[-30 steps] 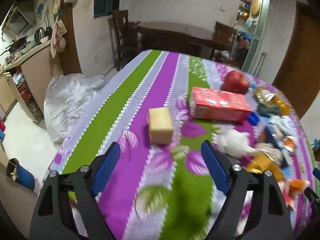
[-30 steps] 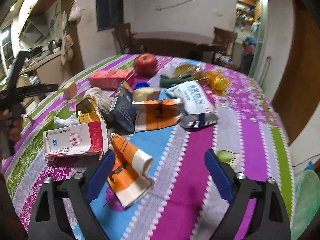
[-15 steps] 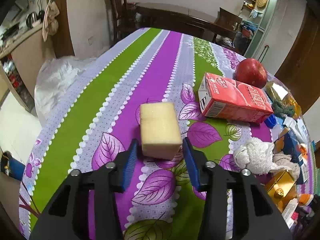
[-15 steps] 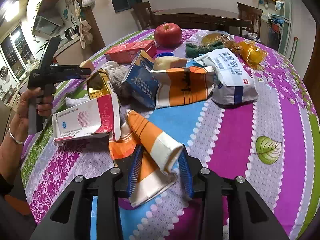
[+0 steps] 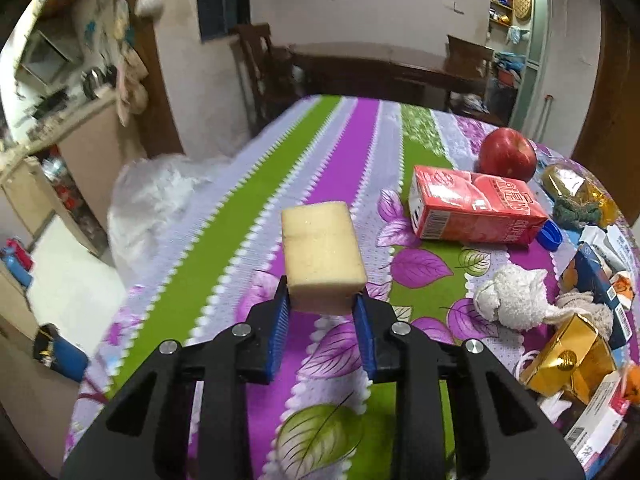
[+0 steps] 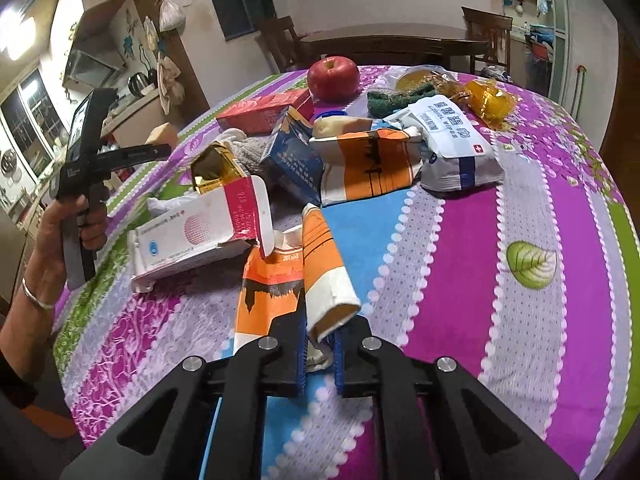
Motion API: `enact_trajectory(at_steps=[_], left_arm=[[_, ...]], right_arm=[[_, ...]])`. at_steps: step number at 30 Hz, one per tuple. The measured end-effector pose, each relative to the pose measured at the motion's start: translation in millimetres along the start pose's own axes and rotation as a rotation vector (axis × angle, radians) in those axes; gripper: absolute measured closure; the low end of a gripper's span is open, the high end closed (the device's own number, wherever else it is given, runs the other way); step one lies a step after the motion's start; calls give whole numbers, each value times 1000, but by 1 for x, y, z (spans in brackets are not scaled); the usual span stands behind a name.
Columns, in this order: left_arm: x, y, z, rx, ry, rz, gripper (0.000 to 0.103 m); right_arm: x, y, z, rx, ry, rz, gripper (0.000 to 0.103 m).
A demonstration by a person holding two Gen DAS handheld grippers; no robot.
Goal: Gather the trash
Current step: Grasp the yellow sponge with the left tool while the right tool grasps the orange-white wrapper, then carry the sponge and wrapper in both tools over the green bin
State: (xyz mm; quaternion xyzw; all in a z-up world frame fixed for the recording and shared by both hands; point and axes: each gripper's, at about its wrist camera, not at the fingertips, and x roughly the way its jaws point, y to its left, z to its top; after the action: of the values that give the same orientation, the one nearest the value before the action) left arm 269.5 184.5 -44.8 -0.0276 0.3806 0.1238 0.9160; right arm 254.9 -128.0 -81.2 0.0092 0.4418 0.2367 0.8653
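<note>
The left hand-held gripper [image 5: 322, 312] has just been closing and its blue pads now pinch the near end of the yellow sponge [image 5: 320, 256], which sticks out toward twelve o'clock above the striped bench [image 5: 224, 248], with the red carton [image 5: 476, 208] and apple [image 5: 507, 154] off at two o'clock. The right hand-held gripper [image 6: 320, 350] sits clamped on the rolled end of the orange-and-white wrapper [image 6: 320, 276], its pads nearly together. At eleven o'clock of that wrapper lies the torn pink-and-white box [image 6: 200, 236], amid the trash pile mid-bench.
</note>
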Motion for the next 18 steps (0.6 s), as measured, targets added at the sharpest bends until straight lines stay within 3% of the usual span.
enact_trajectory(at_steps=[8,18], left_arm=[[-36,-2,-18,41,-93,112,75],[-63,-3,-31,68,-163,172,75]], right_arm=[[-22,4,-19,37,-20,14,92],[-64,14,-27,24,-113,-52,92]])
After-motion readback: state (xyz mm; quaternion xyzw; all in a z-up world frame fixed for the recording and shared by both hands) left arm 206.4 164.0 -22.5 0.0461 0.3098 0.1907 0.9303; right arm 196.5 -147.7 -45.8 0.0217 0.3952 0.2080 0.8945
